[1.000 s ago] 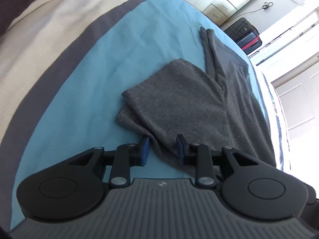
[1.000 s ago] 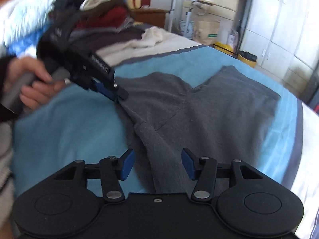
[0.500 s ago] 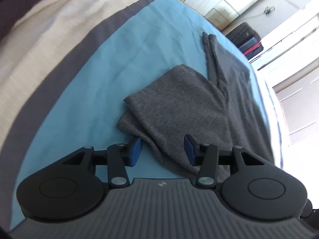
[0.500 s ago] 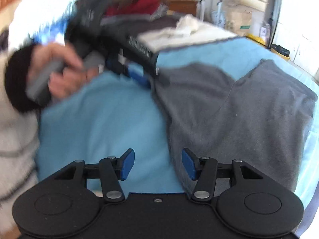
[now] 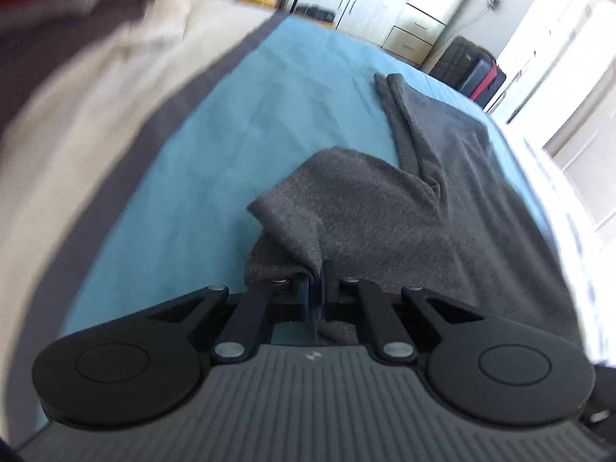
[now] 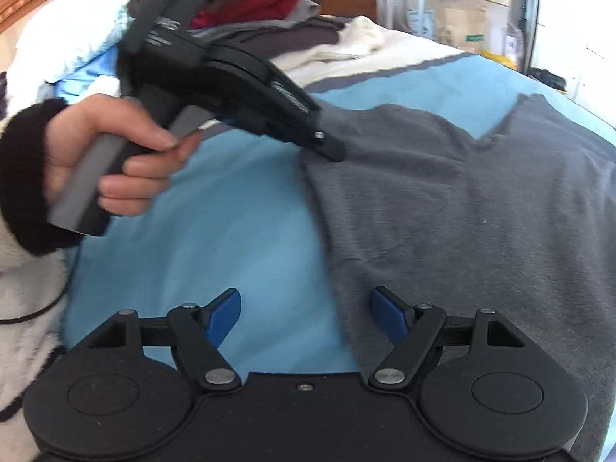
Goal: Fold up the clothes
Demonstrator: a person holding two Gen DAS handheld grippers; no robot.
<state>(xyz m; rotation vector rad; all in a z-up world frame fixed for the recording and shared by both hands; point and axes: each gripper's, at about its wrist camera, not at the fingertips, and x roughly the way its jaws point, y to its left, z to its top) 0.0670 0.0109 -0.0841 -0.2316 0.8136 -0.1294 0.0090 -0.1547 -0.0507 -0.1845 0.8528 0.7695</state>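
Note:
A grey garment [image 5: 385, 208] lies spread on the blue bed sheet [image 5: 215, 146], partly folded over itself. My left gripper [image 5: 316, 277] is shut on the garment's near edge, and the cloth bunches up between the jaws. The right wrist view shows the same garment [image 6: 462, 208], with the left gripper [image 6: 333, 150] at its far left corner, held by a hand. My right gripper [image 6: 306, 313] is open and hovers over the garment's near left edge, with nothing between its blue pads [image 6: 223, 313].
A pile of clothes [image 6: 269, 11] sits at the back of the bed beside a cream blanket [image 5: 96, 88]. A dark suitcase [image 5: 467, 73] and white cabinets [image 5: 385, 11] stand beyond the bed. The person's sleeve [image 6: 23, 177] is at the left.
My left gripper has closed on the garment's edge and lifted it slightly. My right gripper has stayed open and moved along the garment's left edge.

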